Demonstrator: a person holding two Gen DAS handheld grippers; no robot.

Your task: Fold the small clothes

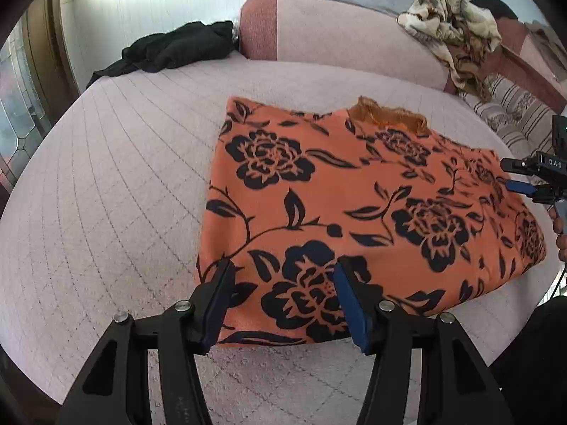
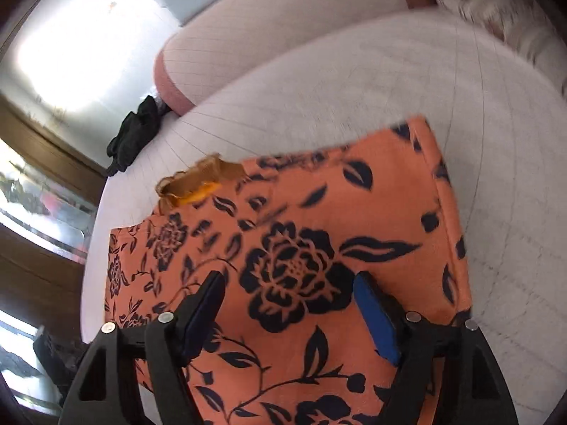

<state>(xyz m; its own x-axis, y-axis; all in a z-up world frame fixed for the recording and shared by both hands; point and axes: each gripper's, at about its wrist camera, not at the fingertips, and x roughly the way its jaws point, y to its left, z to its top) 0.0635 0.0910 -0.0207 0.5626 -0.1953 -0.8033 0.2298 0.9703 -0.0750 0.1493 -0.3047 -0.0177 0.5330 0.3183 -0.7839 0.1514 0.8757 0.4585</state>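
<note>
The orange floral garment [image 1: 354, 212] lies folded flat on the pink bedspread [image 1: 106, 194]. My left gripper [image 1: 283, 272] hangs over its near edge, released; my right gripper [image 2: 288, 283] hangs above its middle, also released.

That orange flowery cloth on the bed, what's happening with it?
A person is folding it with a claw in each hand. The orange cloth lies folded flat on the pink bed cover. The left claw and right claw both hang open over its near edge, gripping nothing. A black garment and a beige one lie further back.
</note>
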